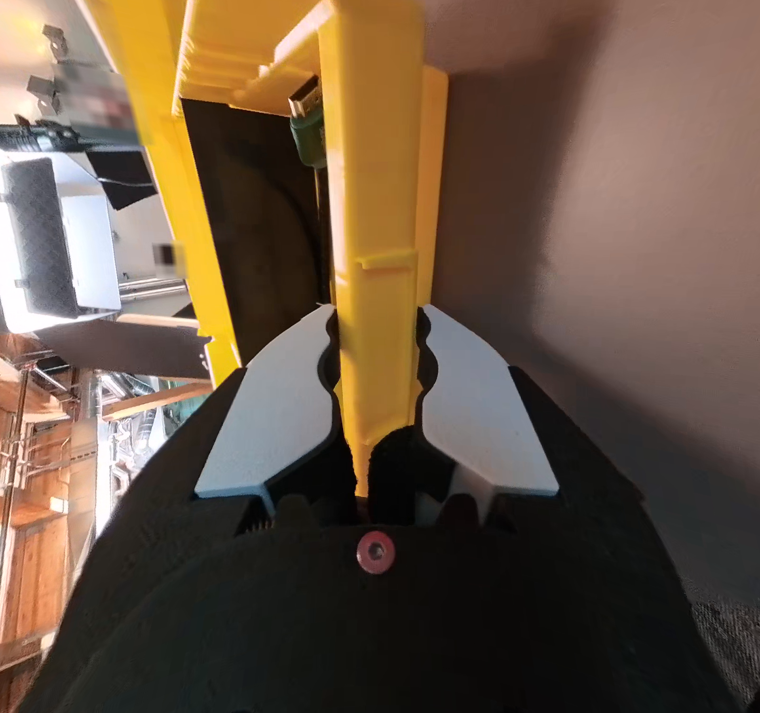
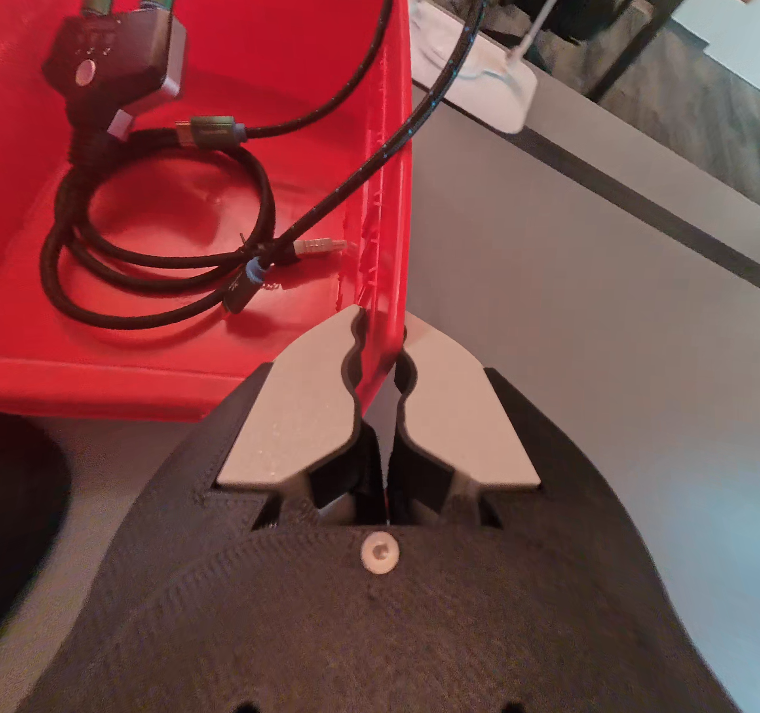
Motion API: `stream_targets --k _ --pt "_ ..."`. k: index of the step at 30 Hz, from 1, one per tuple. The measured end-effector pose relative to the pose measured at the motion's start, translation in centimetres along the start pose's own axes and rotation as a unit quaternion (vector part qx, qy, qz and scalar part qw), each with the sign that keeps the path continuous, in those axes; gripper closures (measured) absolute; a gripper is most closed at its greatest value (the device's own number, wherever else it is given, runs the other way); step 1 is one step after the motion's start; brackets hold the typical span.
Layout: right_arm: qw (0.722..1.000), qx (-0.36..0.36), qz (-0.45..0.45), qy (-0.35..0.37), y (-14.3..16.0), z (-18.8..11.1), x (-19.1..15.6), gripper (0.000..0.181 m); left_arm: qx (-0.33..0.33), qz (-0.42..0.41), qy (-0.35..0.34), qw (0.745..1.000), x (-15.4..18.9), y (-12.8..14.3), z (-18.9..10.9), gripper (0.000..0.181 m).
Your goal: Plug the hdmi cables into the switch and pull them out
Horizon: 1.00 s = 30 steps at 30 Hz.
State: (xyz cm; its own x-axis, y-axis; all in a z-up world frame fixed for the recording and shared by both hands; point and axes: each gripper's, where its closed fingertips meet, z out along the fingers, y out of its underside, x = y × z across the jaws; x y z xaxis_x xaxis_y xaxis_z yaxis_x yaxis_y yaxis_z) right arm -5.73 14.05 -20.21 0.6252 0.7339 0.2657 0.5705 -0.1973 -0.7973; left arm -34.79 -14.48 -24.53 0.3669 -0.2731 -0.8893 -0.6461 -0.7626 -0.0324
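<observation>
Grippers each pinched a bin wall, apparently to steady it: the left gripper (image 1: 376, 347) clamped the yellow bin (image 1: 378, 183) holding a green-bodied HDMI plug (image 1: 308, 134), the right gripper (image 2: 380, 347) the red bin (image 2: 288, 35), where the switch (image 2: 113, 55) and coiled cables (image 2: 164, 216) lay.

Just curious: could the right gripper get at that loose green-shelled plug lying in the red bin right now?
Probably not at once: the right gripper is shut on the red plastic bin's side wall, though the green-shelled HDMI plug lies uncovered.

switch (image 2: 115, 60), cables (image 2: 164, 216) in bin (image 2: 395, 166)
</observation>
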Motion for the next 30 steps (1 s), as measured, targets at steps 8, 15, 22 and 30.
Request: stream_targets --k 8,15,22,30 --pt "0.993 -0.043 0.097 0.057 6.0 -2.7 10.2 0.168 0.025 0.024 -0.035 0.999 -1.8 -3.0 0.5 0.150" --pt "0.974 -0.054 0.169 0.139 12.5 -7.4 19.6 0.168 0.031 0.041 -0.049 0.998 -1.4 -3.2 1.2 0.150" --pt "0.949 -0.061 0.209 0.229 18.9 -13.3 26.8 0.169 0.043 0.028 -0.053 0.997 -1.2 -2.2 1.0 0.150" --pt "0.923 -0.064 0.235 0.297 23.9 -18.0 32.6 0.168 0.066 0.036 -0.050 0.996 -1.1 -1.2 0.8 0.150"
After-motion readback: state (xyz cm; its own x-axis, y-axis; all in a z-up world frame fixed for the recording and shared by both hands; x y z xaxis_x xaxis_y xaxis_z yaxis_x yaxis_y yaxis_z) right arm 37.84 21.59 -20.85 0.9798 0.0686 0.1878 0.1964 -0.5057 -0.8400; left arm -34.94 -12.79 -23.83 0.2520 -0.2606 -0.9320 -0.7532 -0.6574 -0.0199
